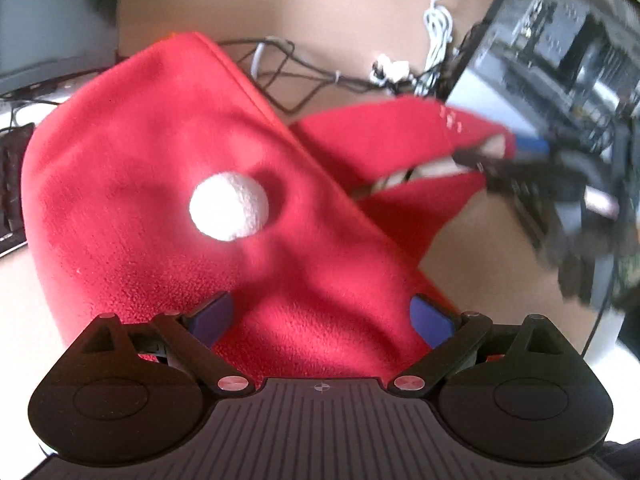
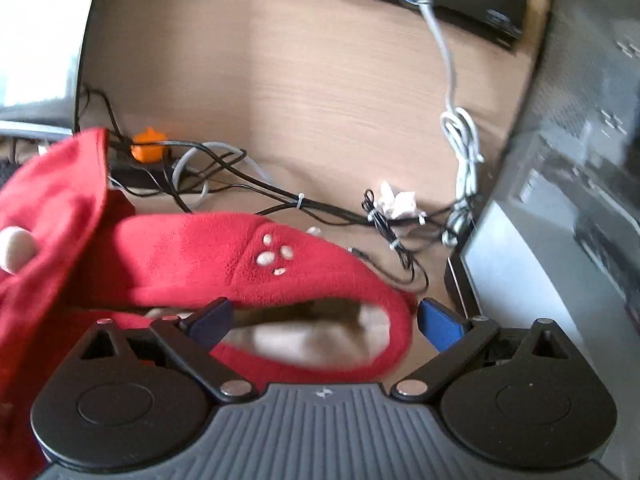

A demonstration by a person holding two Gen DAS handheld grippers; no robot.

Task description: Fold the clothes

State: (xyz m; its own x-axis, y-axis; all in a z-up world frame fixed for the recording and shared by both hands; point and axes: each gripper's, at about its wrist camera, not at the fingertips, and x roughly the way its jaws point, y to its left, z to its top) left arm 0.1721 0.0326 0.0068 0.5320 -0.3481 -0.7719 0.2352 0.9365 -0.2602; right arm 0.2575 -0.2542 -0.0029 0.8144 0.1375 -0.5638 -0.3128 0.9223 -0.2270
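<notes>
A red fleece garment (image 1: 168, 200) with a white pom-pom (image 1: 229, 207) lies on the wooden table, its body filling the left wrist view. My left gripper (image 1: 322, 316) is open, its blue pads (image 1: 430, 320) wide apart over the fleece near edge. A red sleeve or leg end (image 2: 224, 264) with a white paw print (image 2: 276, 258) stretches across the right wrist view. My right gripper (image 2: 326, 318) is open, with the sleeve's open cuff lying between its pads (image 2: 442, 328). The right gripper (image 1: 484, 170) shows blurred in the left wrist view at the cuff.
Tangled black and white cables (image 2: 280, 196) and an orange plug (image 2: 149, 146) lie on the table (image 2: 320, 80) behind the garment. An open computer case (image 1: 560, 60) stands at the right. A keyboard (image 1: 12, 188) sits at the far left.
</notes>
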